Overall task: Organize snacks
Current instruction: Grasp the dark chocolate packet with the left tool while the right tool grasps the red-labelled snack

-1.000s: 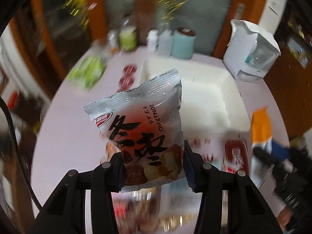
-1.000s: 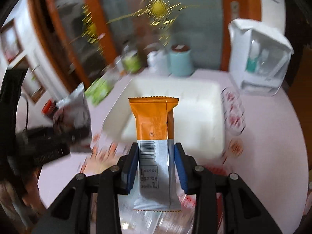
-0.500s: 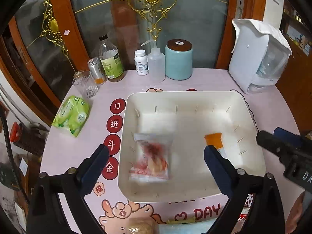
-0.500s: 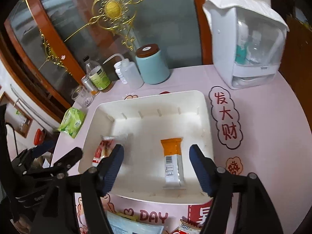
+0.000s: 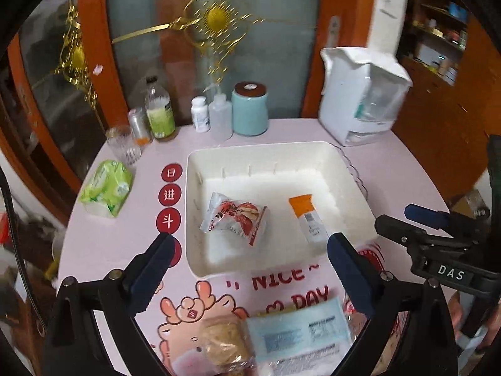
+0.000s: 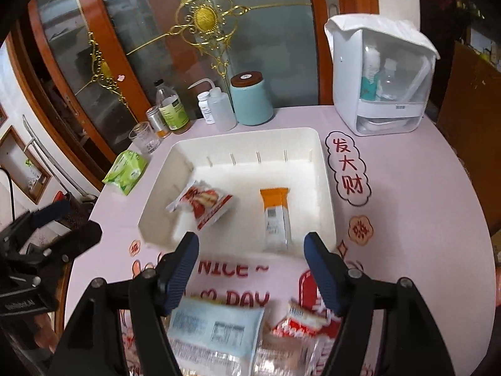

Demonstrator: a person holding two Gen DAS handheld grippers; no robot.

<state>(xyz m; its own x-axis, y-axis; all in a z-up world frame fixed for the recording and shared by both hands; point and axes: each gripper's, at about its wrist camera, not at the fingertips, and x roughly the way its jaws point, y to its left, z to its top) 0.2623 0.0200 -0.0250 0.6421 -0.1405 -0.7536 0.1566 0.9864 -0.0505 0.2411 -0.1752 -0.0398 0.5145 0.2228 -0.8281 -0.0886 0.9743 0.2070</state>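
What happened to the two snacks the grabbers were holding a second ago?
Both were let go into the white tray. The red-and-white snack packet left the left gripper and lies on the tray's left side; the orange-and-white bar left the right gripper and lies on its right. Both grippers are now open, empty, pulled back over the loose snacks in front. The tray and bottles stayed put.

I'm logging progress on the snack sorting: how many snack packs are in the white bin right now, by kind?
Red-and-white crinkled pouch: 1
Orange-and-white bar: 1
Total in the white bin: 2
More packs lie in front of the bin, too blurred to count.
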